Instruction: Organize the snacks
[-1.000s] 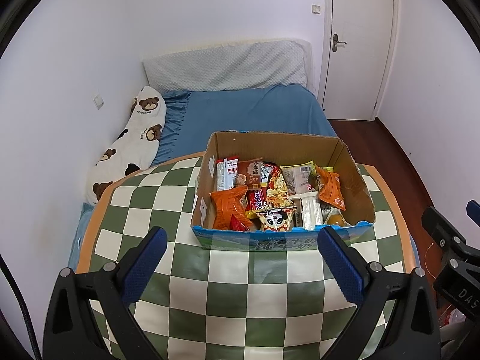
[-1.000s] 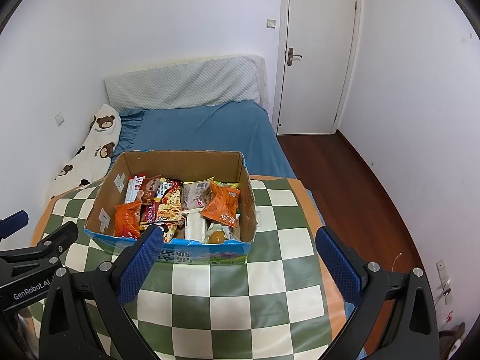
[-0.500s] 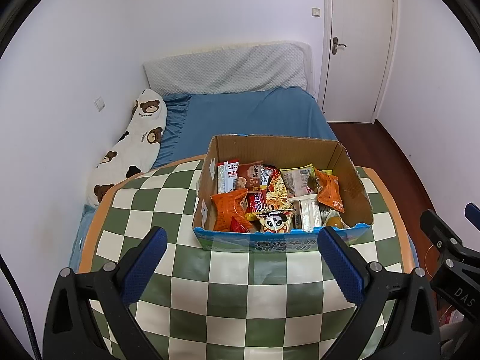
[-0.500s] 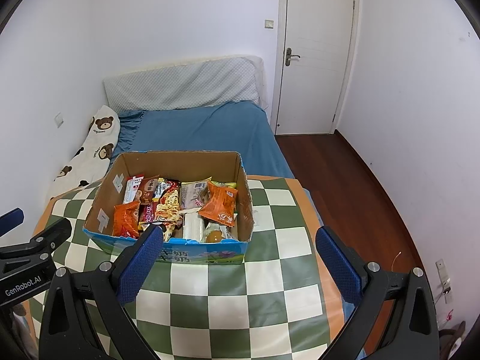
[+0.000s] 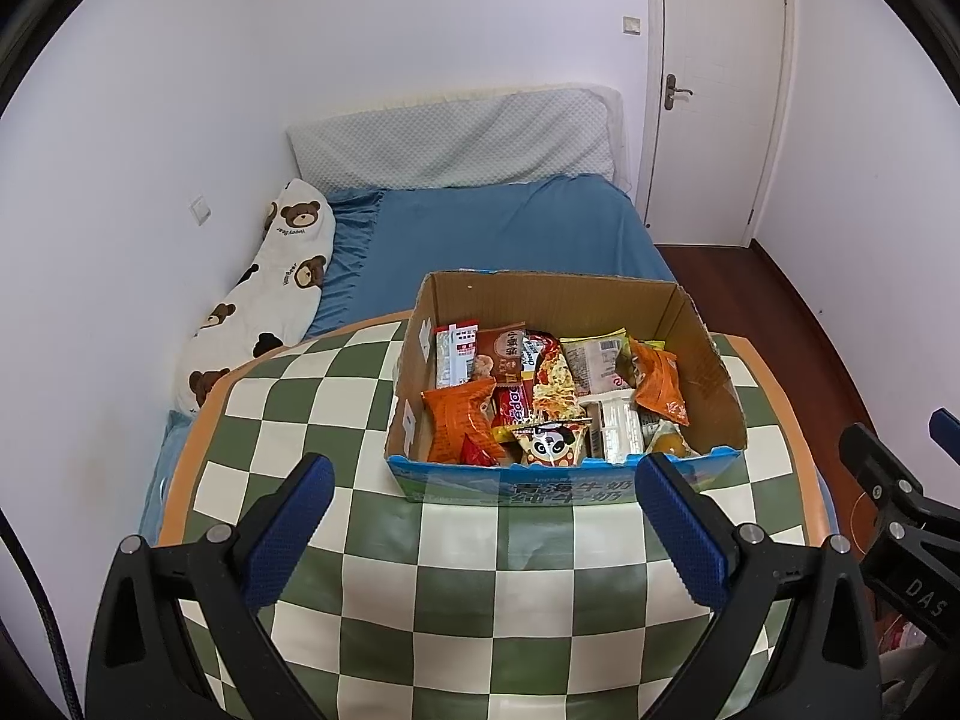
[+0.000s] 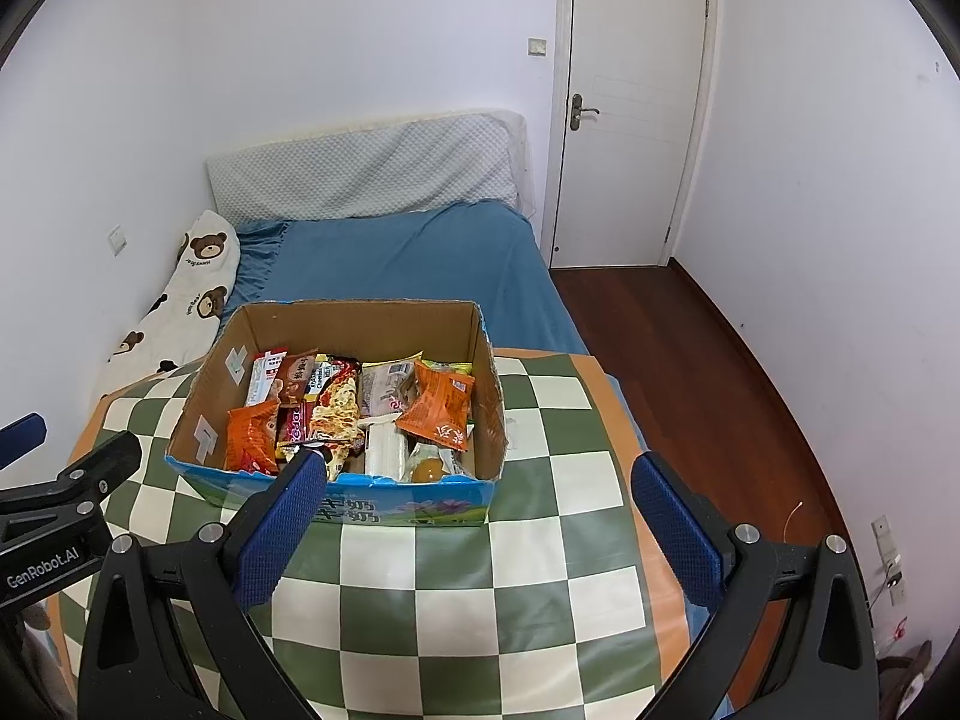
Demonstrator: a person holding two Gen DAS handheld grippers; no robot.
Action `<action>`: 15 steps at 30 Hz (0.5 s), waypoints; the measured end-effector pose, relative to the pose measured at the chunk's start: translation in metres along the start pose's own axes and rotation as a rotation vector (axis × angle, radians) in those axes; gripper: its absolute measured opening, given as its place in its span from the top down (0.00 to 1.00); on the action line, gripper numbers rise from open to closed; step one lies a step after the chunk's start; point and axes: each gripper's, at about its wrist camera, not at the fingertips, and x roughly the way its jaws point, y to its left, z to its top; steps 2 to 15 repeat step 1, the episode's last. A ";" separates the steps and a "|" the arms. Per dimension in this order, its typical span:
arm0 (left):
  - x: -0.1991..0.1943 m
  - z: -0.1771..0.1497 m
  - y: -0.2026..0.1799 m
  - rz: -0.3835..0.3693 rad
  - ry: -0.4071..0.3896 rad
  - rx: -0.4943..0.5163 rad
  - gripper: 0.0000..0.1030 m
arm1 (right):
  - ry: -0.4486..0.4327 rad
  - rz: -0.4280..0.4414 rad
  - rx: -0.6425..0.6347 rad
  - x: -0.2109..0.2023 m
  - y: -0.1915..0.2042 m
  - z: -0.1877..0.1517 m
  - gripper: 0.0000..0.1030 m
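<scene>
Both tools hang side by side above the near part of the green-and-cream checked desk (image 5: 480, 588), pointing forward and slightly down. The left tool (image 5: 483, 525), with black arms and blue ribbed pads, is spread wide and empty; the right tool (image 6: 477, 519) is spread just as wide, holding nothing. The open brown cardboard box with a blue printed front (image 5: 564, 489) sits ahead of both, beyond the fingertips and untouched; it lies straight ahead of the left tool and ahead-left of the right. Inside, crinkly foil snack packets (image 5: 558, 396) are heaped loosely: orange bags, a red wrapper, a panda-printed pack, clear plastic sleeves
</scene>
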 end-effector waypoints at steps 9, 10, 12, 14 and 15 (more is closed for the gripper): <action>0.000 0.001 0.000 0.001 0.001 0.000 0.00 | 0.000 0.000 0.001 0.000 0.000 0.000 0.00; 0.000 0.001 0.000 0.001 0.001 0.000 0.00 | 0.000 0.000 0.001 0.000 0.000 0.000 0.00; 0.000 0.001 0.000 0.001 0.001 0.000 0.00 | 0.000 0.000 0.001 0.000 0.000 0.000 0.00; 0.000 0.001 0.000 0.001 0.001 0.000 0.00 | 0.000 0.000 0.001 0.000 0.000 0.000 0.00; 0.000 0.001 0.000 0.001 0.001 0.000 0.00 | 0.000 0.000 0.001 0.000 0.000 0.000 0.00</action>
